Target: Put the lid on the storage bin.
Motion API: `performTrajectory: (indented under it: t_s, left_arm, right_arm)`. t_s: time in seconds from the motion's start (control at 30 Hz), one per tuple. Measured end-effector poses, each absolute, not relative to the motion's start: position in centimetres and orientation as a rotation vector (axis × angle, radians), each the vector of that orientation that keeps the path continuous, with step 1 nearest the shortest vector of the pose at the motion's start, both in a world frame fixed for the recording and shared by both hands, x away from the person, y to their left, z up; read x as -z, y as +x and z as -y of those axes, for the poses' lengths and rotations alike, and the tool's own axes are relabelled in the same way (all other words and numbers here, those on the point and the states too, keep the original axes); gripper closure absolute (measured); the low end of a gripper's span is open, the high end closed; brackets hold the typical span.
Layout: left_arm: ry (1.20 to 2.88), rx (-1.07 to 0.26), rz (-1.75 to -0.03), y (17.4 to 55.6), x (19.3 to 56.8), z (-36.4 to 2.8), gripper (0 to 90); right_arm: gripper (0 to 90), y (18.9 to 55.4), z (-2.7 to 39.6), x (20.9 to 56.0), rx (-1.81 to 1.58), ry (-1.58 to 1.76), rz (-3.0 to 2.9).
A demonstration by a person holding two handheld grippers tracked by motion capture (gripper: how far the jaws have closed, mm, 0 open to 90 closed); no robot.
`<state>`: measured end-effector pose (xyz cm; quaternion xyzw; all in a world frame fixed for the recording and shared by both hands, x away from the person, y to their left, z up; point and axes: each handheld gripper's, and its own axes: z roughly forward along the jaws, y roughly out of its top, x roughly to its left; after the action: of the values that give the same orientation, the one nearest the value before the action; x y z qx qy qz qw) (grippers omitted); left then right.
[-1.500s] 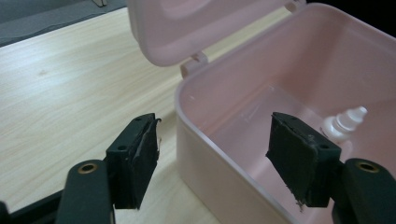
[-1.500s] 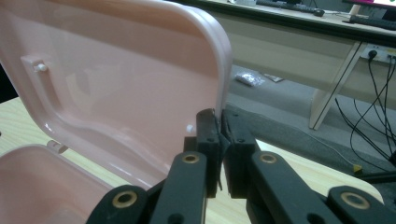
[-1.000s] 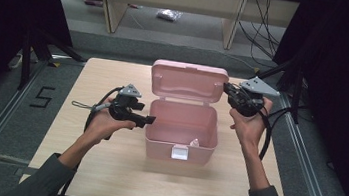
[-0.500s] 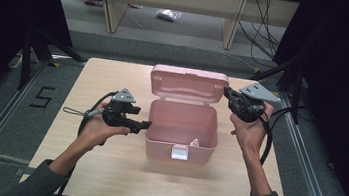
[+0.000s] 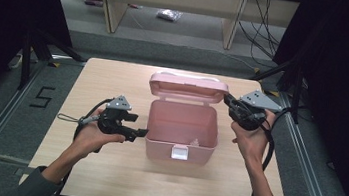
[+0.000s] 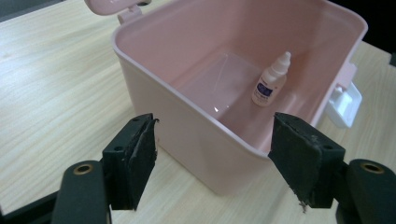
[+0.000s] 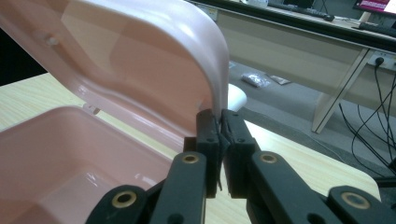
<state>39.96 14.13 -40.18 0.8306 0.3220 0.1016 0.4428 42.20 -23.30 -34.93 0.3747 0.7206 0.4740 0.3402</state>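
High view, bench [image 5: 102, 180]: pale wood top, grey floor around it, dark curtains at both sides, wooden furniture legs beyond.
Box [image 5: 182, 129]: pink plastic, mid-bench, white latch toward the person.
Lid [image 5: 189, 88]: raised, standing at the box's far edge.
Contents: one small white dropper bottle [image 6: 271, 84], upright on the box floor.
Left gripper [image 5: 140, 132]: fingers wide, just beside the box's left wall, holding nothing.
Right gripper [image 5: 226, 100]: fingers pinched on the lid's edge.

The open plastic box [image 5: 183, 124] was pale pink all over, lid [image 5: 188, 87] included, with a white latch [image 5: 179, 152]. Inside stood a small white dropper bottle [image 6: 271, 84] with a blue-printed label. The wooden table [image 5: 103, 170] was light, finely grained. Both grippers' jaws were black.
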Motion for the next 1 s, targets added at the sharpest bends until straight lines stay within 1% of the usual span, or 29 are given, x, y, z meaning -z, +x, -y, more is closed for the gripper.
performTrajectory:
  t_s: [0.2, 0.37, 0.43, 0.47, 0.8, 0.87, 1.0]
  left_arm:
    - [2.051, -0.245, -0.791, 39.1, 40.3, -14.0, 30.9]
    - [2.081, -0.253, -0.763, 38.6, 40.5, -14.1, 30.9]
    - [2.064, -0.26, -0.775, 38.4, 40.7, -14.0, 30.8]
    - [2.085, -0.265, -0.763, 38.4, 40.7, -14.2, 30.8]
    - [2.093, -0.263, -0.768, 37.8, 41.4, -14.6, 30.8]
    - [2.072, -0.269, -0.787, 37.6, 41.6, -14.4, 30.6]
    - [2.103, -0.263, -0.775, 37.7, 41.9, -14.7, 29.4]
  right_arm:
    - [86.9, 41.9, 23.5, 35.1, -1.246, 0.961, -1.894]
    - [86.6, 41.5, 23.6, 35.3, -1.255, 0.959, -1.903]
    - [86.5, 41.4, 23.7, 35.4, -1.249, 0.961, -1.898]
    - [86.4, 41.3, 23.7, 35.5, -1.254, 0.961, -1.899]
    - [85.6, 40.7, 23.9, 36.0, -1.272, 0.969, -1.898]
    - [85.5, 40.5, 24.0, 36.0, -1.284, 0.985, -1.924]
    - [85.2, 40.3, 24.1, 36.3, -1.276, 0.956, -1.91]
